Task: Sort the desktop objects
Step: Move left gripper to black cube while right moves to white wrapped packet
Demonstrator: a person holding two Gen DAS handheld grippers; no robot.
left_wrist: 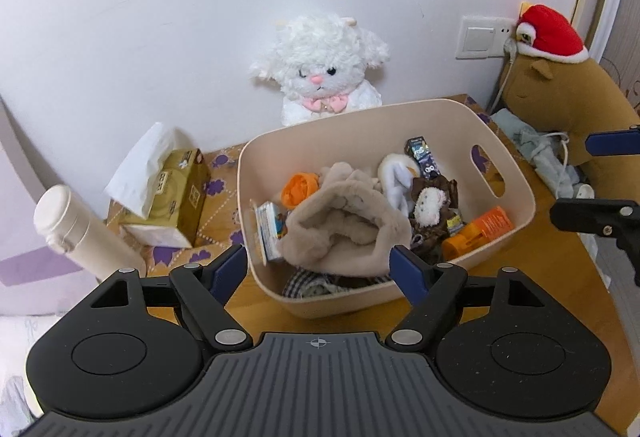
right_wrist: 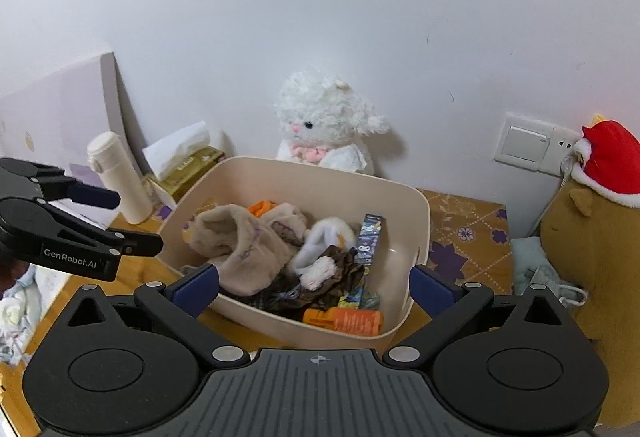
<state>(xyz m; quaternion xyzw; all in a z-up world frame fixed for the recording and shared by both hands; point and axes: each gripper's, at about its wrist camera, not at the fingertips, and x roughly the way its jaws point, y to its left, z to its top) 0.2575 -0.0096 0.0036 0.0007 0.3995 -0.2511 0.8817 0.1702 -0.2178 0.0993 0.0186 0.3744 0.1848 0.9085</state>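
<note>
Both grippers, left gripper (left_wrist: 320, 267) and right gripper (right_wrist: 314, 287), fingers wide, empty, above beige bin (left_wrist: 516, 173) on counter (left_wrist: 532, 277); bin full of sorted items; judged between picks; next needs new target, maybe tissue box (left_wrist: 176, 197).

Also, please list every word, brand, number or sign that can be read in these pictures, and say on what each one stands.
"GenRobot.AI": white letters on the side of the left tongs, seen from the right wrist.
Tissue box: gold print, too blurred to read.
Dark carton in the bin: cartoon print, lettering too small to read.
Orange bottle: label print too small to read.
White packet: print blurred, unreadable.
Nothing else readable.
</note>
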